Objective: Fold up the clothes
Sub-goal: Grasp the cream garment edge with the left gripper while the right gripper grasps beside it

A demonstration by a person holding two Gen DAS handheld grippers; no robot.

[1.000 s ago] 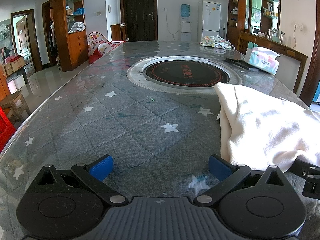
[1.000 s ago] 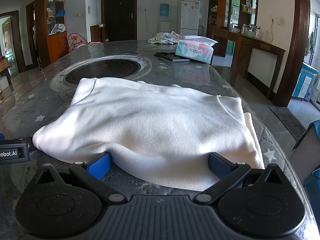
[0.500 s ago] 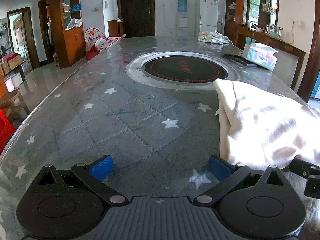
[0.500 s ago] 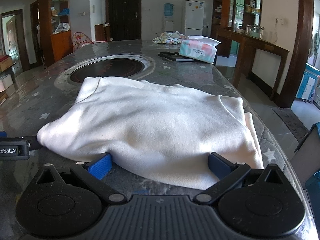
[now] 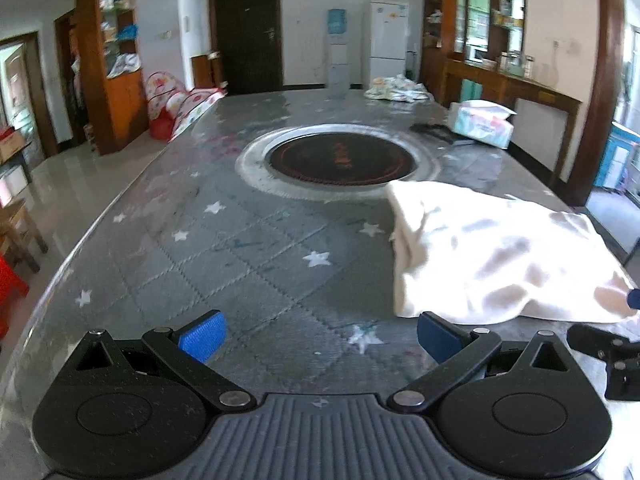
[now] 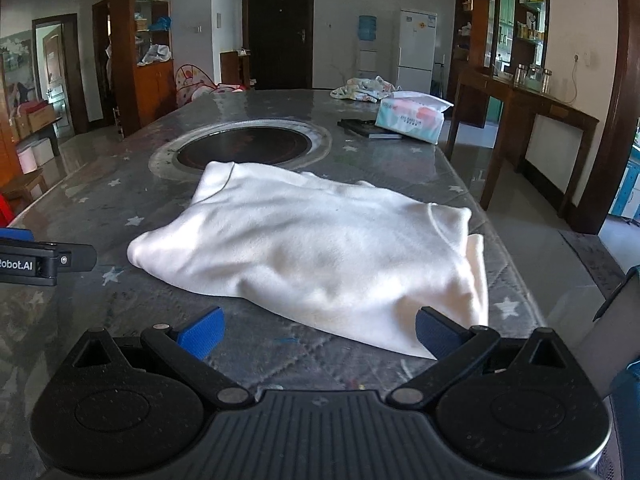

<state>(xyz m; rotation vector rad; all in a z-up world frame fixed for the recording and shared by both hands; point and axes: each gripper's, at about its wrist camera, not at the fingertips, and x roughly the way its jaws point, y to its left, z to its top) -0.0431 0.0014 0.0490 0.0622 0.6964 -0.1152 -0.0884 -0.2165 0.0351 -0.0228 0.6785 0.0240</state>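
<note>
Garment [image 6: 320, 248]: cream knit, looks like a sweatshirt, already doubled over, lying on the counter [image 6: 100, 208] near its right edge, just this side of the round hob inset [image 6: 244, 150]. One layer sticks out under the fold on the right side.

Handling, my read: soft, limp, light. Thick enough to hold a rounded fold line, not a crisp crease. It sags between grip points, so one pinch just drags a corner. The counter mat looks quilted and may be under a glossy cover; can't tell how much it grips cloth.

Where to grab: the near hem corners. The near-right corner sits just beside the right claw's [image 6: 318, 330] right finger, and the near-left bulge is well clear of the left finger. Pinch through all layers or the bottom one stays behind. Avoid the middle, which would only bunch.

Claws: both wide, both empty. The right claw hovers at the near hem without touching it. The left claw [image 5: 318, 334] is over bare counter, with the garment off to its right.

Writing: "Robot.AI" in white on the left claw's body, at the edge of the right view, first letter partly cropped. The tissue pack [image 6: 412, 118] has print, too small to read. Fridge [image 6: 416, 46] stickers are unreadable. The hob has red marks in the centre, not legible. A dark flat item [image 6: 368, 128] lies beside the tissues, no label visible.
</note>
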